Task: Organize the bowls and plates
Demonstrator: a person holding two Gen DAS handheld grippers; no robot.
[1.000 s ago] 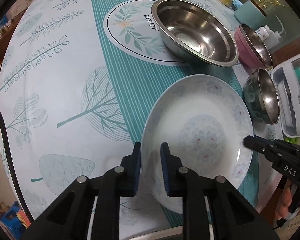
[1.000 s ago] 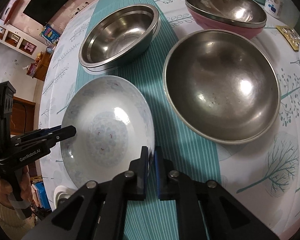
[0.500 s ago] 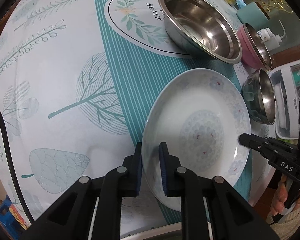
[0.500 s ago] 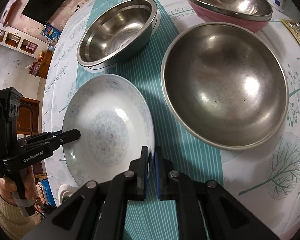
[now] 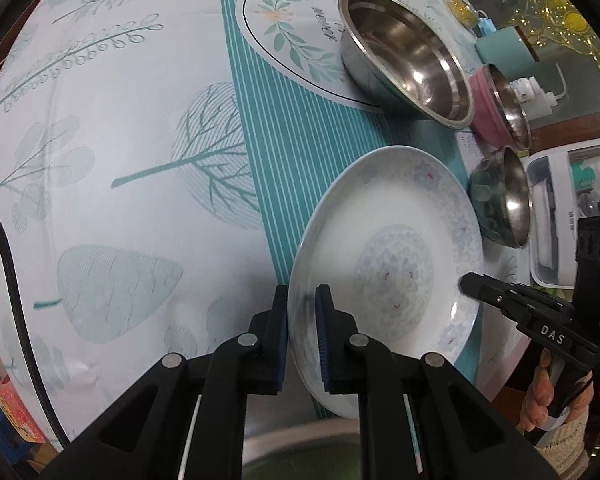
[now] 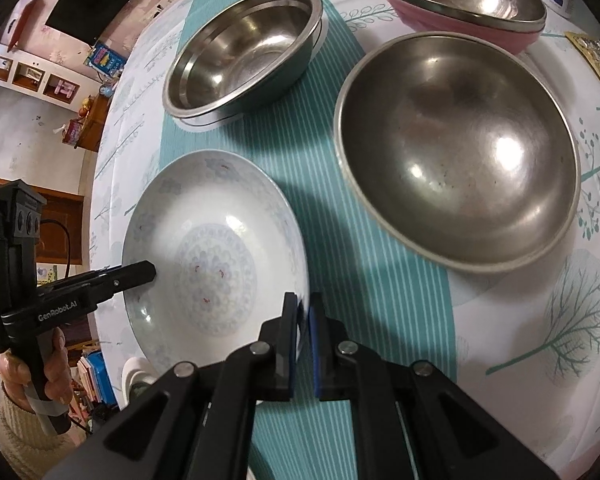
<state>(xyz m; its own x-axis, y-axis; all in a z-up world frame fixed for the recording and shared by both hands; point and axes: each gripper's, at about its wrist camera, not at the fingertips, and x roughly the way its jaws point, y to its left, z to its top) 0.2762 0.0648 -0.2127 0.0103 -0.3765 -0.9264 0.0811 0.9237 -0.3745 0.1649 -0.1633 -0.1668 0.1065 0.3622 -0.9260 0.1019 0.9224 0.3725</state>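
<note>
- The left gripper (image 5: 302,320) points steeply down at the table, its blue pads clamped on the near rim of the white plate (image 5: 396,264)
- The right gripper (image 6: 303,320) tilts down the same way and pinches the opposite rim of that plate, jaws nearly closed on the thin edge
- The plate sits over the teal striped runner (image 5: 284,152), held between both tools
- A hand (image 6: 48,372) in a cream knit cuff grips the left tool's handle
- Beyond the plate stand a steel bowl (image 6: 244,52), a wide steel bowl (image 6: 456,148) and a pink-sided bowl (image 6: 460,4)
</note>
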